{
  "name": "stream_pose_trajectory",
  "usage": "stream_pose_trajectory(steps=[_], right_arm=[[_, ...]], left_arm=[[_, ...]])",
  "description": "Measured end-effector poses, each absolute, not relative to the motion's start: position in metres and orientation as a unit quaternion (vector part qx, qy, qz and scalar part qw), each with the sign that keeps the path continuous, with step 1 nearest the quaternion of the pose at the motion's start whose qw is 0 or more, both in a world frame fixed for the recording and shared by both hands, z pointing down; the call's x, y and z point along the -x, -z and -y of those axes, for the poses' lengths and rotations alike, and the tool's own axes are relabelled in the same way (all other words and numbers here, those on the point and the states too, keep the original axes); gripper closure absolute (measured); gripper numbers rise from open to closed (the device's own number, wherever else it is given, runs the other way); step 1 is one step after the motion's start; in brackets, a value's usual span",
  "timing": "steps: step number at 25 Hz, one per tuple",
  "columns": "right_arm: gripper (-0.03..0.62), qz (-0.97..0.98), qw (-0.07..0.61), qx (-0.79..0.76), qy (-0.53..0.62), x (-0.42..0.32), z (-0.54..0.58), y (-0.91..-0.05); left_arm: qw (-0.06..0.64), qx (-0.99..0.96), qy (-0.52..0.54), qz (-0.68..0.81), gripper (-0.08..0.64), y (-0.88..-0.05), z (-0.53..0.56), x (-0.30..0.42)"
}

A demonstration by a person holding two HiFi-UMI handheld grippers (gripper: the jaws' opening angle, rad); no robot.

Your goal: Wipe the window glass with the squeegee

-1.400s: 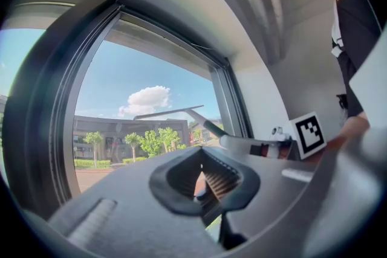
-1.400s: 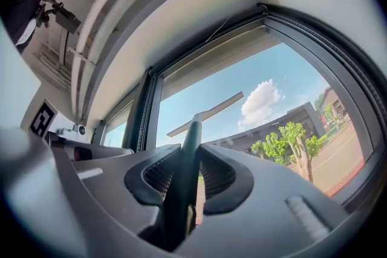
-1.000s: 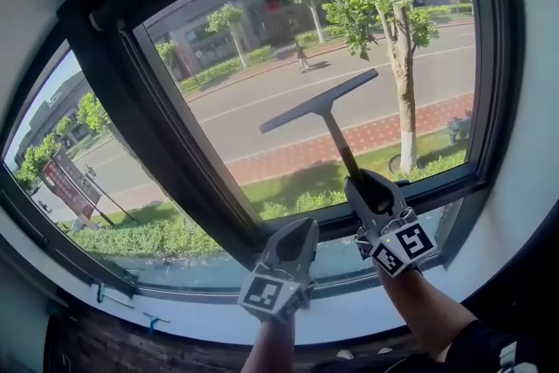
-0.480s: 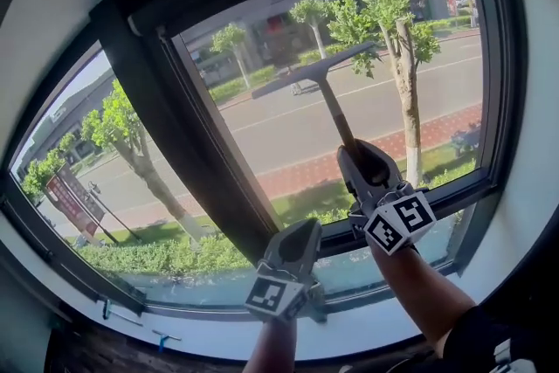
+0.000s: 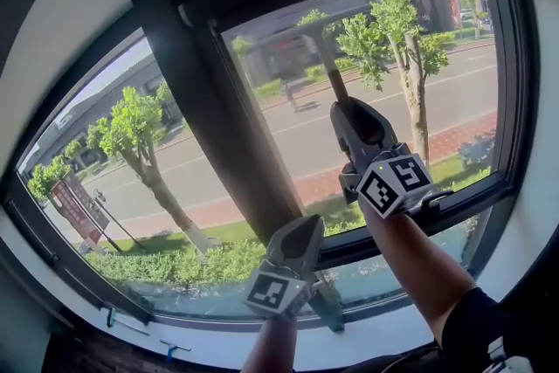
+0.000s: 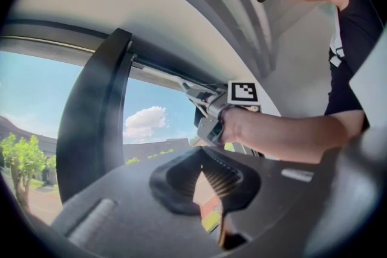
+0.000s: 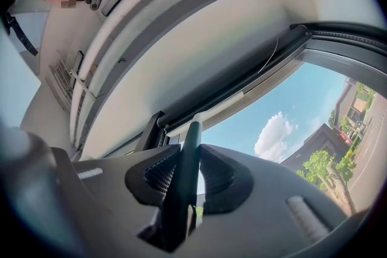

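The squeegee's dark handle (image 5: 327, 62) runs up the right window pane (image 5: 445, 100), and its blade (image 5: 325, 16) lies along the top edge of the glass. My right gripper (image 5: 342, 111) is shut on the handle, raised high in front of the pane. In the right gripper view the handle (image 7: 187, 160) is clamped between the pads of my right gripper (image 7: 184, 177), and the blade (image 7: 211, 110) meets the upper frame. My left gripper (image 5: 301, 230) hangs lower, by the bottom frame, shut with nothing in it. In the left gripper view, my left gripper (image 6: 205, 181) looks up at the right gripper (image 6: 208, 107).
A thick dark mullion (image 5: 210, 127) splits the window; the left pane (image 5: 113, 153) lies beyond it. The dark bottom frame (image 5: 454, 201) and white sill (image 5: 376, 336) run below. Trees and a road show outside. A person's arm (image 6: 290, 133) reaches across above the left gripper.
The right gripper has carried the squeegee up the glass, from mid-pane to the top edge. The left gripper has stayed low near the bottom frame.
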State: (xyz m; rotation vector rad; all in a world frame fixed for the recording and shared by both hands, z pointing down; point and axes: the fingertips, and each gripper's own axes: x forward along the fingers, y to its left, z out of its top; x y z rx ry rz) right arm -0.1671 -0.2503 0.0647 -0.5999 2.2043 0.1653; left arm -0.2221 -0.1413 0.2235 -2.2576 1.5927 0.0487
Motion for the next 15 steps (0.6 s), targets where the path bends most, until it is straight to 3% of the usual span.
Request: stream_pose_trajectory(steps=[15], right_arm=[[0.492,-0.866,0.422,0.256,-0.086,0.222,0.270,-0.017]], left_arm=[[0.197,0.812,-0.019,-0.549,0.557,-0.217,0.137,0.255]])
